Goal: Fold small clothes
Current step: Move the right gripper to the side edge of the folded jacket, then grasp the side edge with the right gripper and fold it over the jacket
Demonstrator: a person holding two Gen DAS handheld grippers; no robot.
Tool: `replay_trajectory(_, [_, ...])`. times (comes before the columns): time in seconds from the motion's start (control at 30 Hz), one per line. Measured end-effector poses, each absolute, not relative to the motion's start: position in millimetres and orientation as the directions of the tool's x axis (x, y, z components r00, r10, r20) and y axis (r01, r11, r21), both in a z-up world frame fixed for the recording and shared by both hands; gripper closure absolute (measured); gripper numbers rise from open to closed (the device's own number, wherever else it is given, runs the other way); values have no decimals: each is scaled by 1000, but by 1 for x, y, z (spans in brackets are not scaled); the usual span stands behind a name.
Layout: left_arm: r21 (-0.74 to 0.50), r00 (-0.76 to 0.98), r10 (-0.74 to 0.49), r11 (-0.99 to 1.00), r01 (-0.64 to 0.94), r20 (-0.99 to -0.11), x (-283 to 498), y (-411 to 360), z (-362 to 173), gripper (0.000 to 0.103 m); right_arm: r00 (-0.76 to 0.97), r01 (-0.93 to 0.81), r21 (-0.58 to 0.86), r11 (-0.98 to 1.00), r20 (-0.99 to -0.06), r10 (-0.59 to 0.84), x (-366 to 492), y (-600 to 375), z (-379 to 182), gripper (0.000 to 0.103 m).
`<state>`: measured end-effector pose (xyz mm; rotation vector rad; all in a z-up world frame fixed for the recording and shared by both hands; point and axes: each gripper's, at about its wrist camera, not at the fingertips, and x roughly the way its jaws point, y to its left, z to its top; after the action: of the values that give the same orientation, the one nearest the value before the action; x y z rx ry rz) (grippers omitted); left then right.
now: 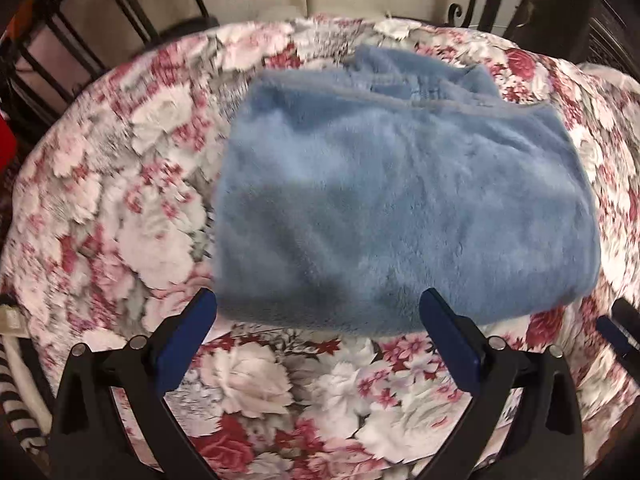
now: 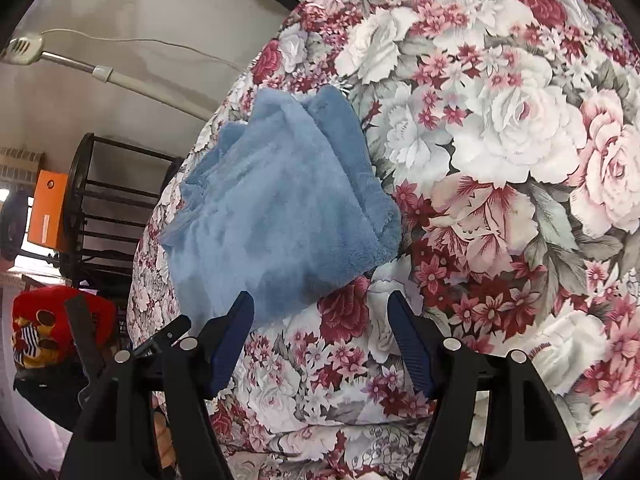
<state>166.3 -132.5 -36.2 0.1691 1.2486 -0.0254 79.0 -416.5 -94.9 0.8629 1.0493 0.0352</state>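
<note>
Both my left claw [image 1: 318,318] and right claw [image 2: 320,312] hang open; I'd pinch the folded fluffy blue fleece garment [image 1: 400,208] at its near corners, lifting evenly.

No legible txt, labels, brands or nos. anywhere — both views checked, nothing readable.

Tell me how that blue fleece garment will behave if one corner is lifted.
The blue fleece garment will probably droop and unfold, since it lies in soft, loose layers. Its plush pile looks grippy, so it should not slide much on the floral cover. Likely light.
</note>
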Motion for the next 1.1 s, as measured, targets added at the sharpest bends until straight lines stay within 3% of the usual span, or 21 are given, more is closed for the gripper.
replay_trajectory(0.43, [187,276,133,966,179,-952,173,-162,-68,4,581,419,724,549,-678,450,94,-423,-139,33])
replay_trajectory(0.83, [163,257,117,973,166,-959,184,-158,-80,4,675,441,730,521,-653,343,124,-423,-154,33])
replay_trajectory(0.9, [161,264,118,976,146,-957,191,-156,-80,4,675,435,712,552,-663,323,127,-418,-152,39])
replay_trajectory(0.97, [155,272,115,979,130,-956,195,-155,-80,4,682,425,695,581,-668,300,129,-416,-149,57])
replay_trajectory(1.1, [154,263,118,980,124,-958,199,-154,-86,4,706,381,695,610,-645,293,135,-408,-136,62])
